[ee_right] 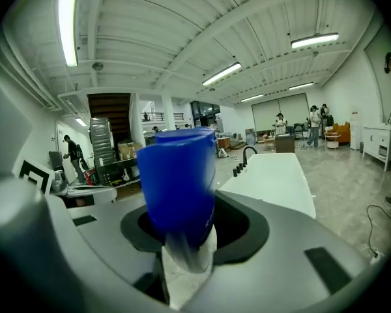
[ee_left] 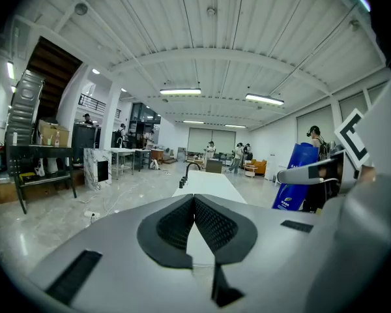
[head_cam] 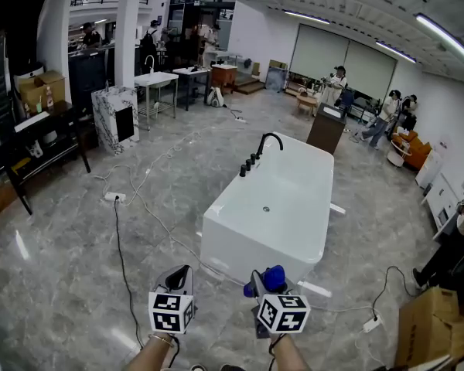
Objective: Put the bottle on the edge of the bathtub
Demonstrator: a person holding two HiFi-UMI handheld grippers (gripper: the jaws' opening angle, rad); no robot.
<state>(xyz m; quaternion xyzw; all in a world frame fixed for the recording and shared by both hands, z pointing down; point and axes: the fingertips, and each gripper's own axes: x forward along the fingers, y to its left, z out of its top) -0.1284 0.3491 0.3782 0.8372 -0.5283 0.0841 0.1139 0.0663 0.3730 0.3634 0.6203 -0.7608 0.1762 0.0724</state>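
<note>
Pinching the bottle between its pads, our right gripper holds it in the air, short of the near end of the bathtub. The bottle is deep blue, with a small pale label low on its side, and its lower end is blurred. Our left gripper hangs just beside it, fingers pressed together at the tips on nothing. Ahead, the white tub stands on the grey marbled floor, with a black faucet on its left edge toward the far end. Cables trail over the floor left of the tub, a cardboard box sits at our right, and people stand well beyond.
</note>
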